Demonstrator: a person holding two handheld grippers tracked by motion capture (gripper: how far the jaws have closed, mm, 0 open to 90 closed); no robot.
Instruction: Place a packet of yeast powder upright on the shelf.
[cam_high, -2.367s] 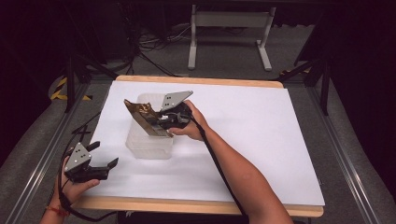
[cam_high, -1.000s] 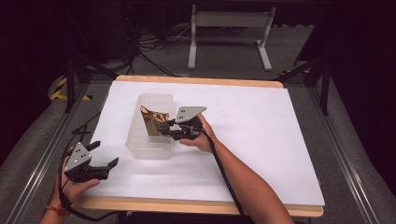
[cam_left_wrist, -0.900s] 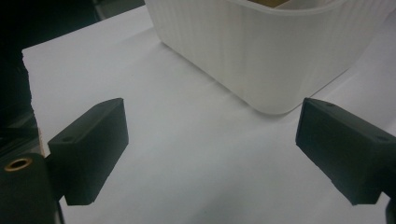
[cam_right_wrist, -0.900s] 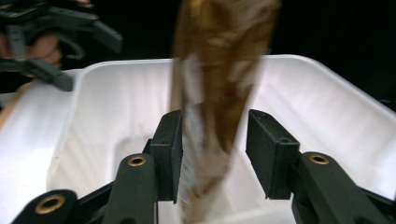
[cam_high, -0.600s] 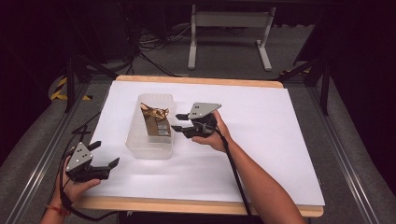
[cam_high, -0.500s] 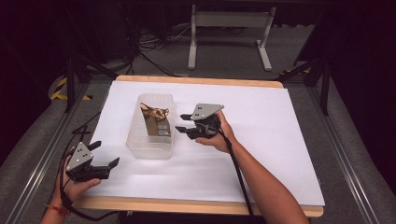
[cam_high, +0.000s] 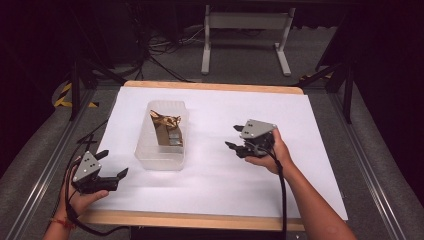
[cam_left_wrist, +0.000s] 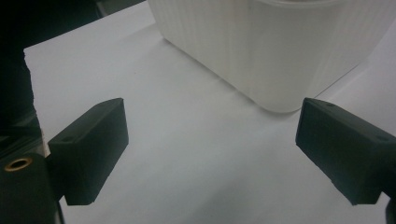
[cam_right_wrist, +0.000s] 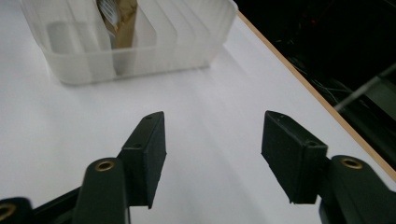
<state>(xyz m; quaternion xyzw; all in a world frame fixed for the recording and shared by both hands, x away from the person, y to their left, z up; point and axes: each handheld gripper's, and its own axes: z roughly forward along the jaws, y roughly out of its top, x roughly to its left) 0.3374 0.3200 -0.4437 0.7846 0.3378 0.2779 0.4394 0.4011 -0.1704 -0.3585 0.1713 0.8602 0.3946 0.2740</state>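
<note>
The job looks close to done, judging by how things lie. A brown packet stands inside the clear bin, and neither claw holds anything. What may be left, if anything, is more items to load, but no other loose thing lies on the white surface.

The right claw hangs off to the side of the bin, well apart from it, its jaws spread wide with only bare surface between them. From the right claw's own view, the bin sits ahead and to the left of the jaws, and the packet shows through its wall.

The left claw rests near the front corner of the surface, jaws apart and empty. In its view the bin's ribbed wall stands just ahead, slightly right of centre, not touching either jaw.

The packet is a crumpled, shiny brown-gold thing, upright and leaning slightly, with its twisted top just above the rim. A grey patch shows low on its side. It sits towards the far half of the bin. The bin itself is translucent, with rounded corners and ribbed sides.
</note>
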